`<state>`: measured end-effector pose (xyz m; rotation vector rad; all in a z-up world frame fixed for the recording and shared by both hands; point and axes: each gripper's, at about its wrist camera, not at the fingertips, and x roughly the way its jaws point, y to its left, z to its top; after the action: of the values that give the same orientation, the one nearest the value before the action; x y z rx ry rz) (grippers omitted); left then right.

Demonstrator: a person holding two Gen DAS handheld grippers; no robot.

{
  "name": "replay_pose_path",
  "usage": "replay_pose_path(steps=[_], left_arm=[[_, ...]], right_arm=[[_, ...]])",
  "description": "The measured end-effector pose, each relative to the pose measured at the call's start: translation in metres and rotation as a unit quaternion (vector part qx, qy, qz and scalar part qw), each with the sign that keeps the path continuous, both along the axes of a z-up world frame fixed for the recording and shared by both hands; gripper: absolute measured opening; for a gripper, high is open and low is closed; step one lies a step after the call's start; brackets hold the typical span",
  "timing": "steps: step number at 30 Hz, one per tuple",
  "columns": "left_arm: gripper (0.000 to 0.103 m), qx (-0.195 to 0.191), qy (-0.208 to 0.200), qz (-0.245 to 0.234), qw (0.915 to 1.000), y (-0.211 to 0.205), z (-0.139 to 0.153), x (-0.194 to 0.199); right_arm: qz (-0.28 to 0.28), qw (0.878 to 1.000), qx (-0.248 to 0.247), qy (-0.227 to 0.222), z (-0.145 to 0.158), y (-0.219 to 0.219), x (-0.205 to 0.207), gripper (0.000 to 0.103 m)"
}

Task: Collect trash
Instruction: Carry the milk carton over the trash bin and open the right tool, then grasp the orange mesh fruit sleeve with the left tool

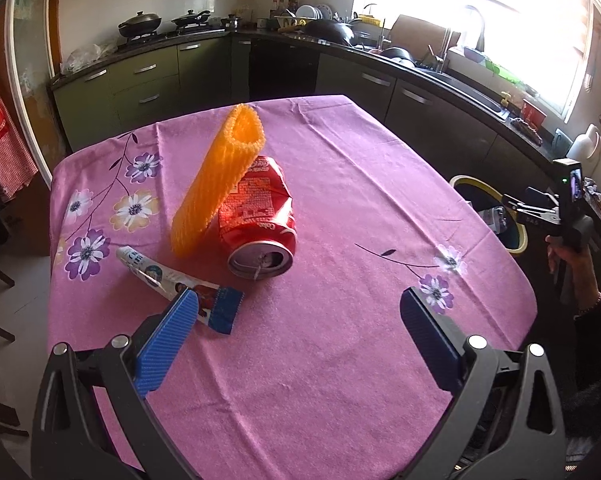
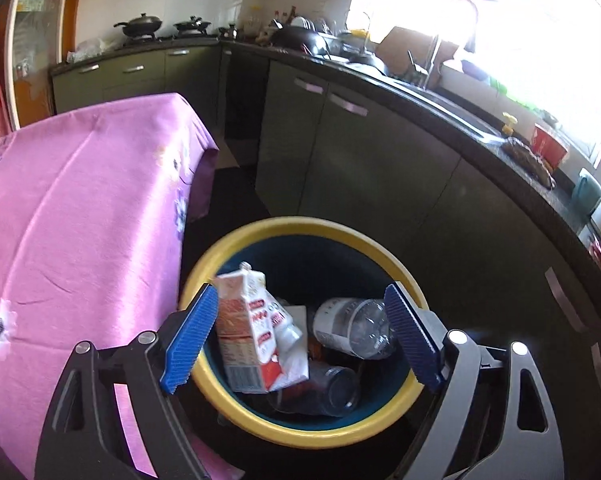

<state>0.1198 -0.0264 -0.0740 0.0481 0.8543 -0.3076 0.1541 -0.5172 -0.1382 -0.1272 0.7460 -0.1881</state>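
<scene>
A crushed red cola can [image 1: 260, 220] lies on the pink tablecloth [image 1: 340, 360], with an orange foam net sleeve [image 1: 216, 180] leaning on it. A squeezed tube wrapper [image 1: 180, 284] lies at the front left. My left gripper [image 1: 300, 328] is open above the cloth, its left finger [image 1: 168, 344] by the tube. My right gripper [image 2: 300, 328] is open over the yellow-rimmed bin [image 2: 300, 428]. A milk carton [image 2: 256, 336] sits in the bin close to the left finger, with clear plastic bottles [image 2: 352, 328]. The right gripper also shows in the left wrist view [image 1: 540, 212].
The bin [image 1: 520, 236] stands on the floor right of the table. Dark kitchen cabinets and a counter [image 2: 420, 92] with sink and dishes run behind and to the right. A stove with pans [image 1: 140, 24] is at the back left.
</scene>
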Motion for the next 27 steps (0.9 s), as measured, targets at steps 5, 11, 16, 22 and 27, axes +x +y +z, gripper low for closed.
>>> replay_pose_path(steps=[5,11,16,22,27], left_arm=[[0.096,-0.016,-0.013,0.000,0.9998,0.009,0.003,0.040],[0.096,-0.035,-0.011,0.015,0.9992,0.023,0.002,0.084],[0.064,-0.025,-0.007,0.026,0.9993,0.027,-0.003,0.098],[0.033,-0.023,0.002,0.034,0.9991,0.034,-0.010,0.100],[0.016,-0.003,-0.019,0.026,0.9995,0.031,-0.005,0.092]], right_arm=[[0.026,1.000,-0.004,-0.002,0.008,0.023,0.003,0.086],[0.047,0.999,0.002,0.010,0.001,0.042,0.006,0.086],[0.054,0.998,-0.008,0.014,-0.004,0.053,0.008,0.086],[0.061,0.998,0.000,0.020,-0.008,0.056,0.017,0.086],[0.071,0.997,0.000,0.024,-0.011,0.063,0.021,0.086]])
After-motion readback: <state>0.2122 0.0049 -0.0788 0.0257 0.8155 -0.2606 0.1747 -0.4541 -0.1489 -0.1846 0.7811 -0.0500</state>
